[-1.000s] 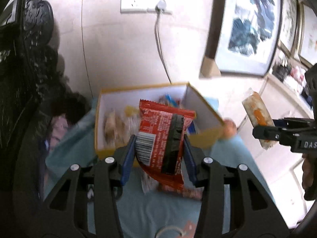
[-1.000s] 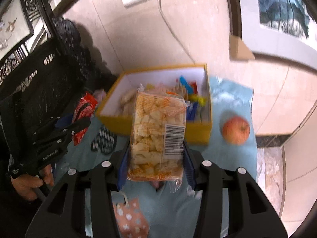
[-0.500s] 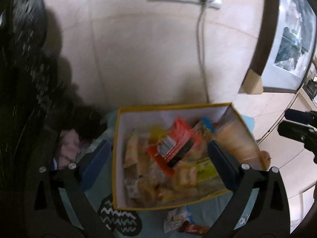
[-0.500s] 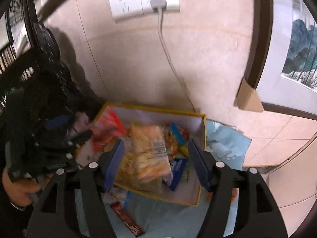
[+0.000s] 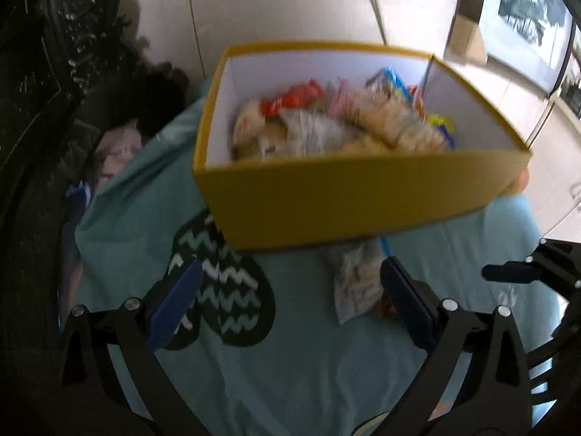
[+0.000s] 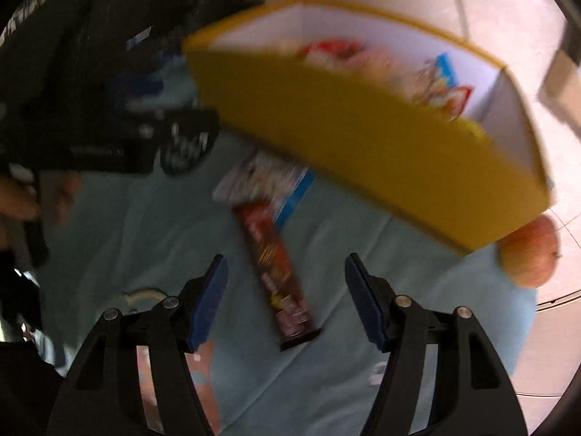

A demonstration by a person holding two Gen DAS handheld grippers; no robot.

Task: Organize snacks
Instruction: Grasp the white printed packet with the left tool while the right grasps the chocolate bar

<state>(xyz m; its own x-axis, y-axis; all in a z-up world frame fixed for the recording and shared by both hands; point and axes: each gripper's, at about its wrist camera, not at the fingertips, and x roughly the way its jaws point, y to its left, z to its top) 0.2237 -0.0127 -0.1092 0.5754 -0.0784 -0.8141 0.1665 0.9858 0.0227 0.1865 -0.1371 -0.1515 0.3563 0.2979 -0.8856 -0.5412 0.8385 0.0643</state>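
Observation:
A yellow box (image 5: 348, 196) with white inner walls holds several snack packets, among them a red packet (image 5: 290, 100) and a pale cracker bag (image 5: 392, 123). It also shows in the right wrist view (image 6: 363, 138). My left gripper (image 5: 290, 305) is open and empty, low over the teal cloth in front of the box. A clear snack bag (image 5: 354, 279) lies just ahead of its right finger. My right gripper (image 6: 287, 298) is open and empty, with a dark red snack bar (image 6: 277, 272) lying on the cloth between its fingers. A clear bag with blue trim (image 6: 265, 181) lies beyond the bar.
A teal cloth (image 5: 308, 363) with a black zigzag heart print (image 5: 225, 298) covers the surface. An apple (image 6: 530, 254) sits right of the box. A dark carved chair (image 5: 47, 72) stands at the left. A tiled wall is behind the box.
Both grippers opened over the box and dropped the red packet and the cracker bag into it. Both then pulled back and down toward the cloth in front of the box.

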